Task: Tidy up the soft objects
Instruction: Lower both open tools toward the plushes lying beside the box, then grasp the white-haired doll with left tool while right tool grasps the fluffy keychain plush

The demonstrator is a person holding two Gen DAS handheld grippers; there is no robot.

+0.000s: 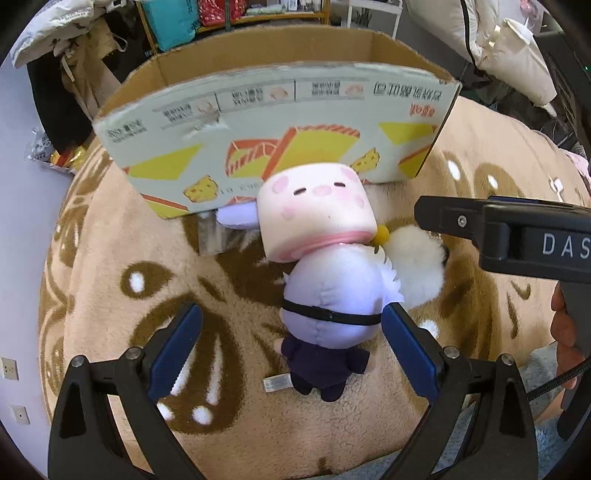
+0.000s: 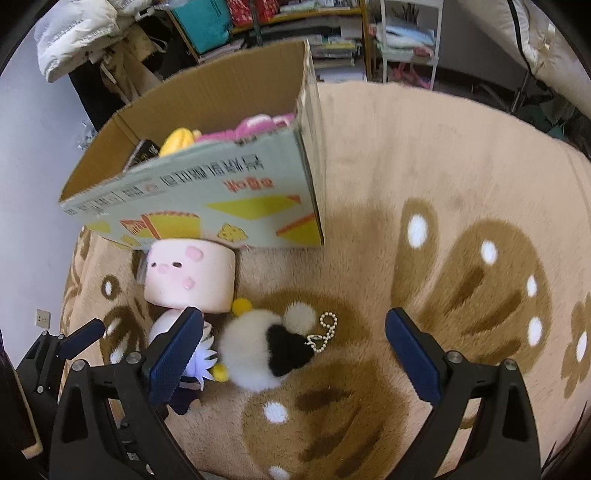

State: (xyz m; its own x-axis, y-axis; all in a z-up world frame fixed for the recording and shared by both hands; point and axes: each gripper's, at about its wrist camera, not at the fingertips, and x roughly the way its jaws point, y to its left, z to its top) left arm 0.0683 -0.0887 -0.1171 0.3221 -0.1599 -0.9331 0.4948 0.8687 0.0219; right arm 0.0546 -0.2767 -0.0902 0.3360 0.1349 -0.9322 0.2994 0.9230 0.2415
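A plush doll (image 1: 325, 280) with a pale pink block head and lilac body lies on the beige rug (image 1: 110, 277) in front of an open cardboard box (image 1: 280, 122). My left gripper (image 1: 291, 350) is open, its blue pads on either side of the doll's lower body, not closed on it. A white and black fluffy pompom keychain (image 2: 262, 347) lies right of the doll (image 2: 192, 277). My right gripper (image 2: 295, 358) is open above the pompom; it also shows in the left wrist view (image 1: 480, 229). The box (image 2: 221, 192) holds yellow and pink soft toys (image 2: 236, 131).
The rug (image 2: 443, 184) has brown flower patterns and runs wide to the right of the box. Shelves (image 2: 314, 33) with books and clutter stand behind the box. White bedding (image 1: 509, 48) hangs at the far right. A wall socket (image 2: 43, 318) sits at the left.
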